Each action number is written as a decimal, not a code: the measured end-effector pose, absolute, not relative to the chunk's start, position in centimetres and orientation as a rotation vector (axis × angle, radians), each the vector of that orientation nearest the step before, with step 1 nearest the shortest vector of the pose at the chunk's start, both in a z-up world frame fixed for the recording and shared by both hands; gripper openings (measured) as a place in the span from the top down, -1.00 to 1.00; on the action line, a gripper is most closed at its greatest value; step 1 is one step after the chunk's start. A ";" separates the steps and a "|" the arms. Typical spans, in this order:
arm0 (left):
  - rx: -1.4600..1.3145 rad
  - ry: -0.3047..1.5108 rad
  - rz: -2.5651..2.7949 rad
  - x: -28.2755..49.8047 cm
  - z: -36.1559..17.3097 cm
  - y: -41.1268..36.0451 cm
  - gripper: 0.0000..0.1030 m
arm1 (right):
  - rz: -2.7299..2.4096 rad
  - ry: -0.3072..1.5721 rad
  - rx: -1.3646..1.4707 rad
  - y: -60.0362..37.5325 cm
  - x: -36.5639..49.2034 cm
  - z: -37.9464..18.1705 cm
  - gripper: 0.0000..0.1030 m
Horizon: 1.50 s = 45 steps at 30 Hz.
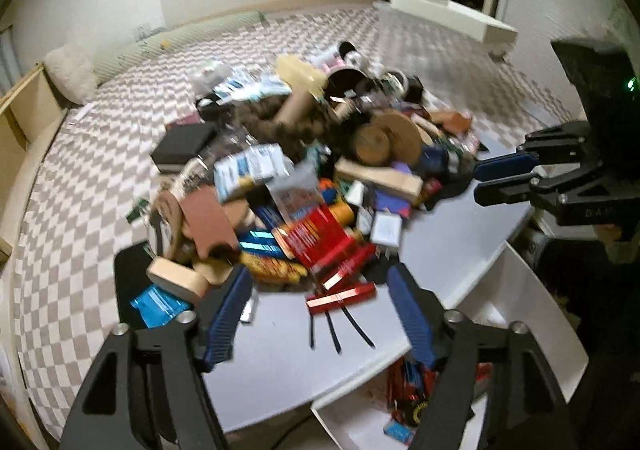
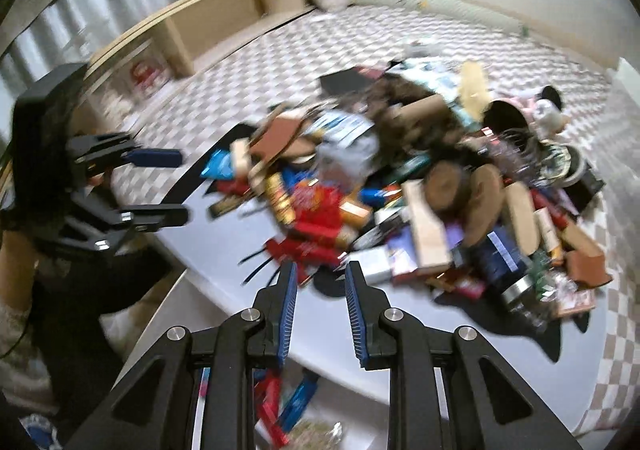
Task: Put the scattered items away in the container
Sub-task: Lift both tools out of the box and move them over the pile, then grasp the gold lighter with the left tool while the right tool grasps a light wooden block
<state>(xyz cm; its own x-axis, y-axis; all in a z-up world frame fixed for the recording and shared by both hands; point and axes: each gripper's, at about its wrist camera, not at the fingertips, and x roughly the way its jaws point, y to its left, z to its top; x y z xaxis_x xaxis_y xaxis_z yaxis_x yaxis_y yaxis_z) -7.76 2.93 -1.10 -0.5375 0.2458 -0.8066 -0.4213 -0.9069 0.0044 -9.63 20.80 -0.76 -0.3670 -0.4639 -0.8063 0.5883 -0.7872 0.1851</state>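
Across the checkered bed (image 1: pixel 120 170) sprawls the heap of scattered items (image 1: pixel 304 154), its near edge spilling onto a grey board (image 1: pixel 288 354); nearer than that board sits the white container (image 1: pixel 532 314), some packets already inside. Closest to it lies a red carton (image 1: pixel 340 296), likely light, stiff and slick: best pinched across its narrow sides. Left claw (image 1: pixel 320 314) spread wide, empty; right claw (image 2: pixel 320 314) parted, empty.

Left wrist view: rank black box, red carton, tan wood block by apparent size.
1. red carton
2. black box
3. tan wood block
The carton lies nearer the camera, so first and second are unsure.
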 end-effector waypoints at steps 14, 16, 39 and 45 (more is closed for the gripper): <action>-1.423 0.267 2.507 -10.4 -8.1 -1.1 -0.79 | -2.380 -0.017 1.139 24.5 -13.0 -4.9 -1.00; -1.468 0.279 2.486 -10.4 -9.3 -1.5 -0.79 | -2.374 -0.040 1.156 24.7 -13.2 -5.6 -1.00; -1.738 0.398 2.347 -10.9 -16.8 -2.4 -0.79 | -2.303 0.149 1.415 22.5 -14.0 -10.9 -1.00; -1.753 0.347 2.363 -11.2 -17.3 -2.6 -0.79 | -2.336 0.182 1.357 22.6 -14.3 -11.1 -1.00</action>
<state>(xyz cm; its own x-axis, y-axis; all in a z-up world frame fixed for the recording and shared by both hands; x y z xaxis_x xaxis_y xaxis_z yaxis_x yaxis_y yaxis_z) -11.19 -2.61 -17.33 -0.2895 0.0046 -0.9572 -0.2796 -0.9568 0.0799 -14.33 22.61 -11.11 -0.4283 -0.2984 -0.8530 0.4270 -0.8987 0.1000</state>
